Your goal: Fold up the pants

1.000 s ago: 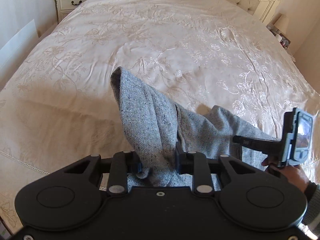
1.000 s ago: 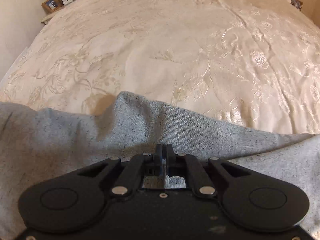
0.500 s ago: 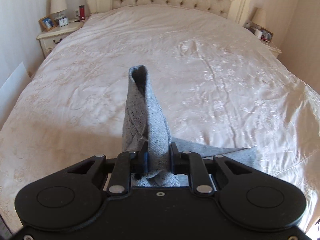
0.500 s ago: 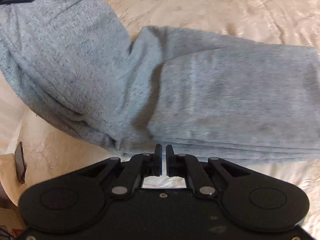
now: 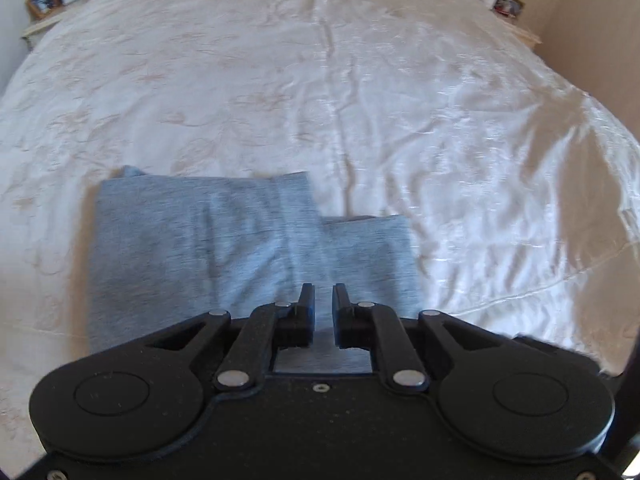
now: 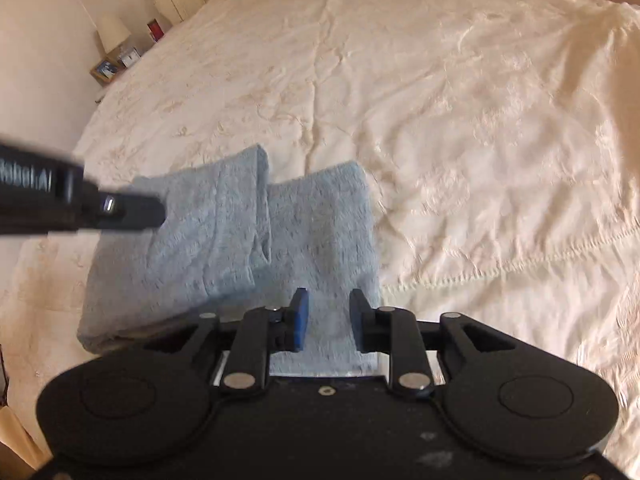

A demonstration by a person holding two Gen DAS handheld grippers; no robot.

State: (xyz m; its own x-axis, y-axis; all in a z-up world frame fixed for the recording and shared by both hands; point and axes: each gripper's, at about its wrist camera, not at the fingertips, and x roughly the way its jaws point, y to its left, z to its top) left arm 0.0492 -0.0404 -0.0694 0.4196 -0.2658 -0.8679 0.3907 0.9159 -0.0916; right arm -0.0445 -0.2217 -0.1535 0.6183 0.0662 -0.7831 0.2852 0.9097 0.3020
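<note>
The grey pants [image 5: 208, 248] lie folded flat on the bed near its front edge, with one layer folded over another; they also show in the right wrist view [image 6: 240, 240]. My left gripper [image 5: 323, 300] hovers just above the folded pants with its jaws slightly apart and nothing between them. My right gripper [image 6: 327, 312] is open and empty above the right part of the pants. The left gripper's body [image 6: 60, 204] reaches in from the left in the right wrist view.
The cream embroidered bedspread [image 5: 360, 100] covers the whole bed. A nightstand with a lamp and photo frames [image 6: 116, 56] stands at the far left, another nightstand [image 5: 500, 0] at the far right. The bed's front seam [image 6: 500, 272] runs near the pants.
Both grippers were shut on the pants and held them up. Now the pants lie folded flat on the bed, both grippers have let go and pulled back above them.
</note>
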